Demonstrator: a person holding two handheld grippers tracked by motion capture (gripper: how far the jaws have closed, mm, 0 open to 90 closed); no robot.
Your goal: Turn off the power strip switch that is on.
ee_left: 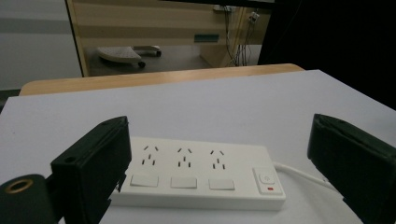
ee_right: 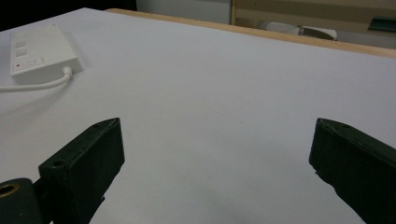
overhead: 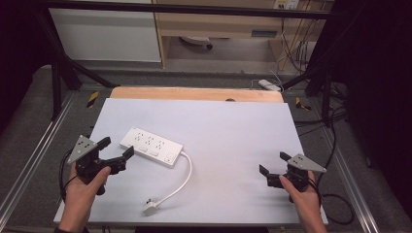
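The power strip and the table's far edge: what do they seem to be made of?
The white rectangular power strip looks like moulded plastic with a smooth, matte shell and crisp socket slots. The light brown far edge of the table looks like wood, perhaps laminate; its top is covered by a matte white sheet.

We are looking at a lab or test room, not a home. The counter [overhead: 233,121] is a wooden top under a plain white sheet, boxed in by a black metal frame [overhead: 184,8] with dark curtains at the sides. Behind it we see a bare grey floor, pale wooden cabinets [overhead: 218,24], loose bundles of cables [overhead: 296,48] and hazard-striped tape [overhead: 92,98] on the rails.
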